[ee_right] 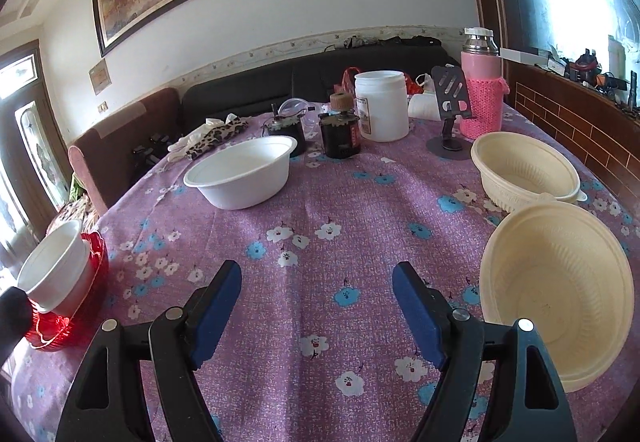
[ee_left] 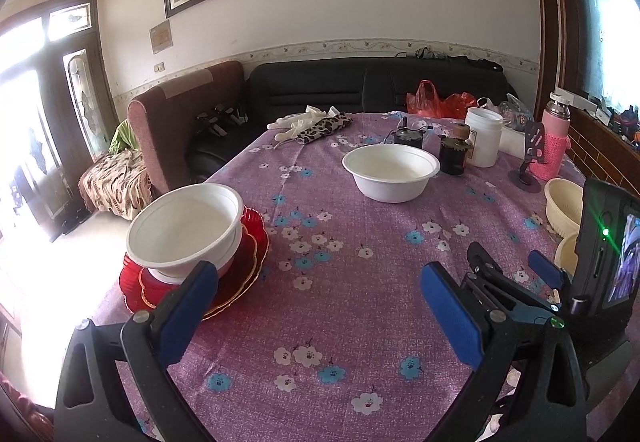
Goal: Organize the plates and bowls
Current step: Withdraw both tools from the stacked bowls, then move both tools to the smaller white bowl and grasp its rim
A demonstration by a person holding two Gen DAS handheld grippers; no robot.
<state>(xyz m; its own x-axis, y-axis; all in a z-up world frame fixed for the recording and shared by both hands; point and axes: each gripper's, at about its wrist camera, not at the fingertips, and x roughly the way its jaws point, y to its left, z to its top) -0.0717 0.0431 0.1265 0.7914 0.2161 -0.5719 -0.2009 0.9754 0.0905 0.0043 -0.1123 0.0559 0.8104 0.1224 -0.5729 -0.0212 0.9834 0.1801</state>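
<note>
Stacked white bowls (ee_left: 186,230) sit on a pile of red plates (ee_left: 244,274) at the table's left edge; the stack also shows in the right wrist view (ee_right: 56,266). A single white bowl (ee_left: 391,170) (ee_right: 242,171) stands mid-table. Two cream ribbed bowls (ee_right: 524,171) (ee_right: 556,282) stand at the right; they also show in the left wrist view (ee_left: 563,207). My left gripper (ee_left: 320,306) is open and empty, its left finger just in front of the stack. My right gripper (ee_right: 316,306) is open and empty, left of the near cream bowl.
The purple flowered tablecloth (ee_right: 320,209) covers the table. At the back stand a white jar (ee_right: 382,105), a dark motor-like can (ee_right: 340,135), a pink flask (ee_right: 482,81), a phone stand (ee_right: 450,113) and gloves with a leopard cloth (ee_left: 316,123). A black sofa (ee_left: 320,85) lies behind.
</note>
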